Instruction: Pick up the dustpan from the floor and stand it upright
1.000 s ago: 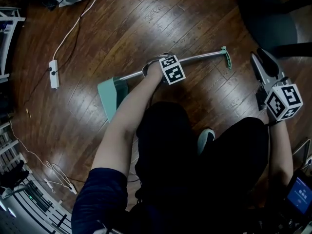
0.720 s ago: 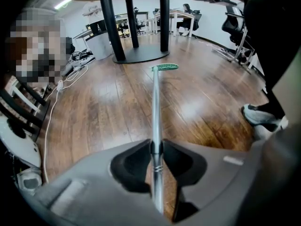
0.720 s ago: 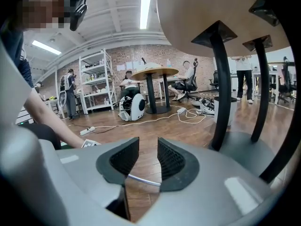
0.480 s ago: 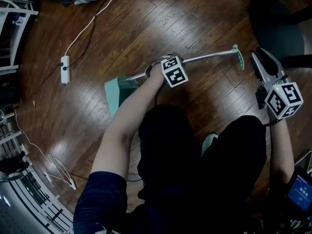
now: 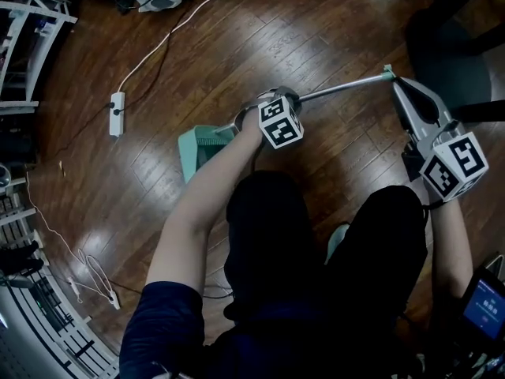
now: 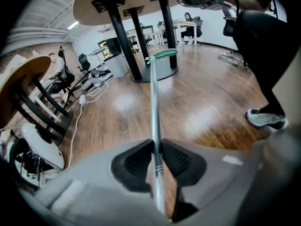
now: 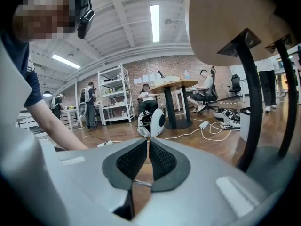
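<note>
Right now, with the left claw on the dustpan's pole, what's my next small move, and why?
Probably swing the pole up toward vertical: the left claw is clamped on it, yet it runs far from upright from the green pan.

L hand-held gripper (image 5: 264, 105) grips dustpan (image 5: 201, 144) handle mid-shaft over wood floor (image 5: 237, 38); pwr strip (image 5: 117, 114) off to L.

A teal plastic dustpan (image 5: 197, 142) on a long silver metal handle (image 5: 341, 90) slants across the dark wooden floor (image 5: 300, 22). Its pan end lies lower left and its green-capped tip (image 6: 163, 54) upper right, with the shaft pinched between the pads of the left gripper (image 6: 156, 150).
</note>
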Available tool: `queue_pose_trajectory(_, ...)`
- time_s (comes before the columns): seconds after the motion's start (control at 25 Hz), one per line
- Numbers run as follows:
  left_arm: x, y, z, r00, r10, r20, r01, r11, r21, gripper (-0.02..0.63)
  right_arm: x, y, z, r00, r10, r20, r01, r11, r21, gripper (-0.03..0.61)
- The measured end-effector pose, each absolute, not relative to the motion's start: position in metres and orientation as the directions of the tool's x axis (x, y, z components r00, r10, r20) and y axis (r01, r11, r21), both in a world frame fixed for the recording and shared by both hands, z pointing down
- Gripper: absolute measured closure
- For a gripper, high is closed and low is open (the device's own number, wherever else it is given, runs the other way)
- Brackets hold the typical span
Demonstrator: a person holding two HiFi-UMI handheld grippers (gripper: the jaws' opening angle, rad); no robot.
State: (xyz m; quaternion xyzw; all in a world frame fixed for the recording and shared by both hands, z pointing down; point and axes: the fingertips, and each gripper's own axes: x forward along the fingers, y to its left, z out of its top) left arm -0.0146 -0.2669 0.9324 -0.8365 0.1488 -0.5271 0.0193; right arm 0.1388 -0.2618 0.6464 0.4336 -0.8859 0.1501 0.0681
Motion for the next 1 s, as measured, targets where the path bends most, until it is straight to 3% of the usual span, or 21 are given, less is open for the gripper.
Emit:
queue_pose_trajectory(0.44, 0.003, -0.306, 0.869, 0.480, -0.368, 0.796, -0.309, -0.920, -0.239, 0.540, 0.075, -0.242, 0.611, -0.768, -0.620, 0.164, -0.637, 0.710, -0.301, 0.557)
queue_pose_trajectory(0.6, 0.011, -0.311, 0.855, 0.509, -0.398, 0.763, -0.335, -0.908, -0.250, 0.541, 0.054, -0.236, 0.637, -0.785, -0.582, 0.213, -0.619, 0.722, -0.309, 0.553)
queue_pose_trajectory(0.72, 0.015, -0.312, 0.839, 0.534, -0.419, 0.734, -0.361, -0.898, -0.249, 0.541, 0.045, -0.236, 0.655, -0.789, -0.557, 0.259, -0.614, 0.710, -0.343, 0.513)
queue_pose_trajectory(1.0, 0.027, -0.313, 0.800, 0.592, -0.441, 0.674, -0.383, -0.890, -0.246, 0.543, 0.080, -0.267, 0.655, -0.700, -0.669, 0.250, -0.699, 0.569, -0.433, 0.468)
